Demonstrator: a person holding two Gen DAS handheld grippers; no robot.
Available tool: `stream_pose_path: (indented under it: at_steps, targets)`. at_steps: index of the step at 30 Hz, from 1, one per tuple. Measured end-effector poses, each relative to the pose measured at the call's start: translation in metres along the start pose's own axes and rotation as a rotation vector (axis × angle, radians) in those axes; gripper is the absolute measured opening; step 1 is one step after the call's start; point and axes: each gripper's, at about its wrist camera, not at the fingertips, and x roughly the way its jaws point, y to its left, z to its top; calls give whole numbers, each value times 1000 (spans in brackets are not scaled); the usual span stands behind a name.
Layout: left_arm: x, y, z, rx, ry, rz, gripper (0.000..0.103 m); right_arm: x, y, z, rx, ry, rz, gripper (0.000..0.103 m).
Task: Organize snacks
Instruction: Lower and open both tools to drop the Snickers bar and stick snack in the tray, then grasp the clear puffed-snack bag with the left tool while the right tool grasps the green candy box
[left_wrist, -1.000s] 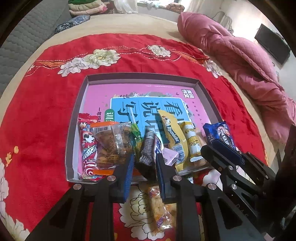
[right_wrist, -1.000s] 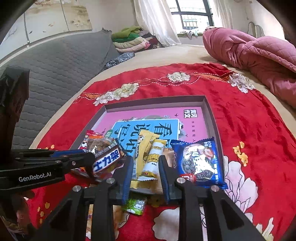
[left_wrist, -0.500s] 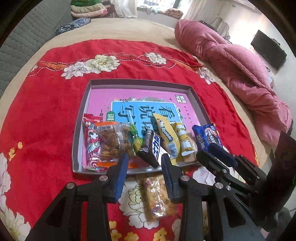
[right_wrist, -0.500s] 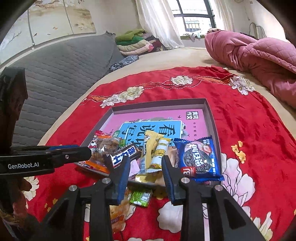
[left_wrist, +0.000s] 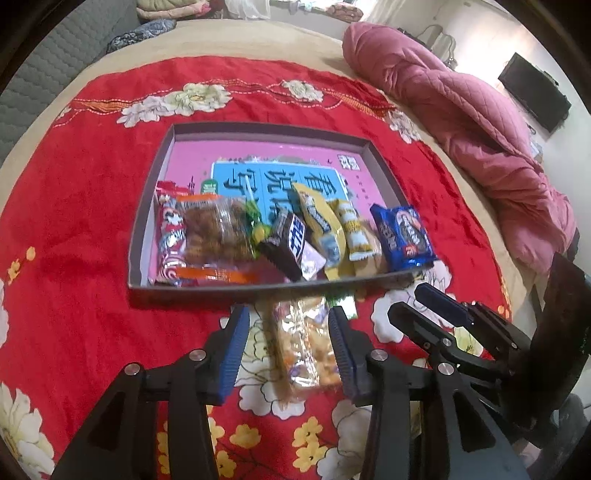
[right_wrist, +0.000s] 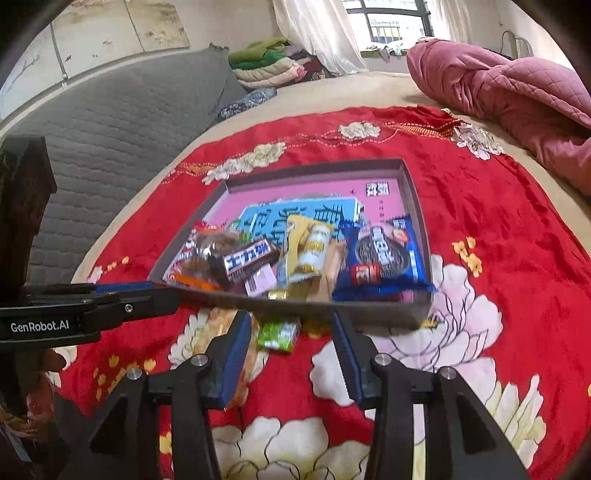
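A grey tray (left_wrist: 221, 291) (right_wrist: 369, 314) on the red floral cloth holds a row of snacks. Among them are a black chocolate bar (left_wrist: 286, 240) (right_wrist: 251, 256), yellow packets (left_wrist: 317, 221) (right_wrist: 308, 247), a blue cookie pack (left_wrist: 402, 236) (right_wrist: 380, 254) and a clear bag of brown snacks (left_wrist: 216, 229). My left gripper (left_wrist: 286, 317) hovers just before the tray's near rim, jaws opening. A clear snack packet (left_wrist: 306, 343) lies on the cloth beneath them, untouched. My right gripper (right_wrist: 291, 325) is also opening, above a small green packet (right_wrist: 279, 334) on the cloth.
A pink quilt (left_wrist: 480, 122) is heaped at the right of the bed. A grey padded backrest (right_wrist: 110, 122) and folded clothes (right_wrist: 273, 66) stand at the far left. The other gripper reaches in from the side in each view.
The left gripper let go of the black chocolate bar and the right one let go of a yellow-white packet; both now lie in the tray. Both grippers drew back and opened.
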Motion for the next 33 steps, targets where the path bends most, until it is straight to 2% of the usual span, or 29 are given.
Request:
stream_pose_path:
  at_steps: [5,9,21,25,33]
  targets:
    - [7,-2,-7,1,32,6,51,1,0,-10,-19,41,-27,46]
    - [15,-7,-13,0,61,0,52,1,-3,-17,-16,69,-40,52]
    - [42,-21,-14,-28,122,-12,52,10,-5,-25,-16,107,-46,53]
    - [48,-26,-12,-15,125,12,58,12,-5,-25,-16,111,-49,53]
    - [64,-21,-11,-41,152,36,59,18,-3,-25,-31,124,-50,54]
